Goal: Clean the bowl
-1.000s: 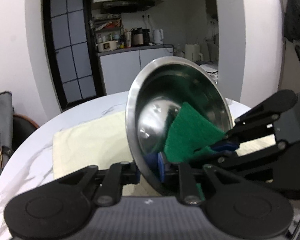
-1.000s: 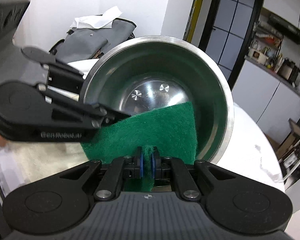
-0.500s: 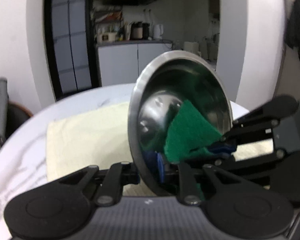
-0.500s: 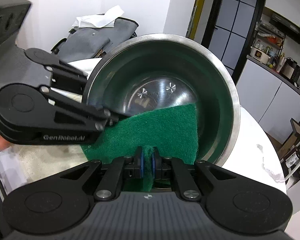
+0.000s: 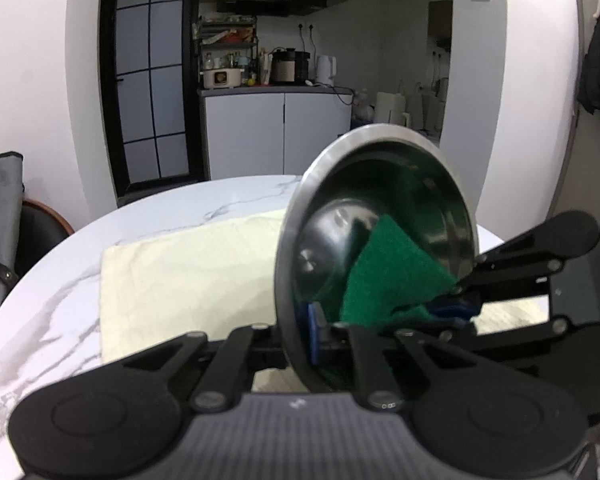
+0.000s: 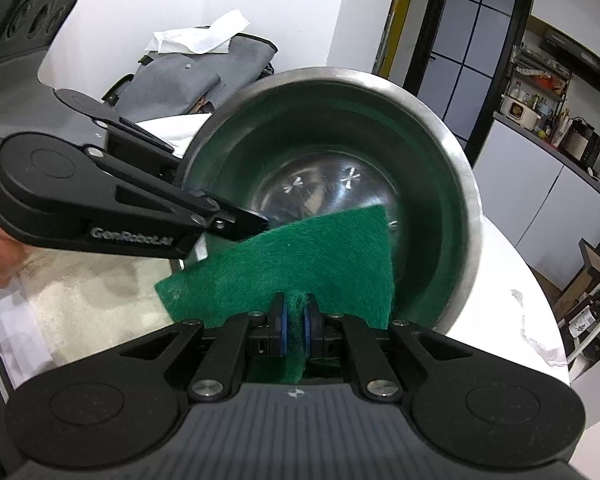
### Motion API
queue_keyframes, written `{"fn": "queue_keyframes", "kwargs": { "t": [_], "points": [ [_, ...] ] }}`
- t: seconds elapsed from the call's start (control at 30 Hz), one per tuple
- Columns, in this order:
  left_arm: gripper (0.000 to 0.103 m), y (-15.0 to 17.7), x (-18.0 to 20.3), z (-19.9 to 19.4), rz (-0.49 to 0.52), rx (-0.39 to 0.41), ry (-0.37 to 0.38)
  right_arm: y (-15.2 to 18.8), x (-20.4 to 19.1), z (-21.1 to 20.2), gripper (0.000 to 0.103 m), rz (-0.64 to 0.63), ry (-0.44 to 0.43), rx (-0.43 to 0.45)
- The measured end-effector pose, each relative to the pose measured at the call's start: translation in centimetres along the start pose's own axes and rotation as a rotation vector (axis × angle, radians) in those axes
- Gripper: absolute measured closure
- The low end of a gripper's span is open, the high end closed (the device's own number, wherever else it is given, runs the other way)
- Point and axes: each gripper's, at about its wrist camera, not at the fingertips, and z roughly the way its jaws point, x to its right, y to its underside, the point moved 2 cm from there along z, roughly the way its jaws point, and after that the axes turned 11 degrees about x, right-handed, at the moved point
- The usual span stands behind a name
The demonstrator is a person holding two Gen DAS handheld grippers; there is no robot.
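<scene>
A steel bowl is held on edge above the table, its mouth turned to the right gripper. My left gripper is shut on the bowl's lower rim. It also shows in the right wrist view clamping the bowl at its left rim. My right gripper is shut on a green scouring pad, which lies inside the bowl against its lower wall. In the left wrist view the pad and the right gripper reach in from the right.
A round white marble table carries a pale yellow cloth under the bowl. A grey bag with white paper on top sits beyond the table's edge. A kitchen counter stands at the back.
The bowl has shifted right in the left wrist view and turned further edge-on. The green pad has slid lower and to the left across the bowl's inside. Both grips are unchanged.
</scene>
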Motion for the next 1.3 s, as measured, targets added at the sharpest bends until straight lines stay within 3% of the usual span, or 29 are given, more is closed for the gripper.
{"fn": "queue_keyframes", "kwargs": {
  "t": [0.17, 0.3, 0.4, 0.63, 0.77, 1.07, 1.2, 1.3],
  "points": [
    [0.094, -0.4, 0.5, -0.4, 0.041, 0.021, -0.003, -0.5, -0.3, -0.3, 0.095, -0.097, 0.11, 0.013],
    [0.094, -0.6, 1.1, -0.5, 0.069, 0.04, -0.002, -1.4, -0.1, -1.1, 0.096, -0.139, 0.224, 0.093],
    [0.094, -0.8, 1.8, -0.7, 0.099, 0.06, -0.002, -2.4, 0.5, -2.0, 0.096, -0.081, 0.25, 0.183],
    [0.092, -1.0, 3.5, -0.9, 0.147, 0.097, 0.026, -3.6, 0.9, -3.4, 0.096, -0.014, 0.24, 0.336],
    [0.093, -1.0, 4.0, -1.0, 0.17, 0.112, 0.022, -3.9, 0.6, -3.8, 0.096, 0.001, 0.18, 0.386],
    [0.094, -0.3, 4.5, -0.4, 0.219, 0.095, 0.012, -3.3, 0.2, -2.9, 0.096, 0.009, -0.014, 0.337],
    [0.095, -0.5, 4.7, -0.6, 0.21, 0.106, 0.008, -3.0, 0.4, -2.6, 0.096, 0.008, -0.003, 0.312],
    [0.094, -0.5, 4.3, -0.4, 0.188, 0.105, 0.004, -3.0, 0.6, -2.8, 0.096, -0.001, 0.071, 0.322]
  ]
}}
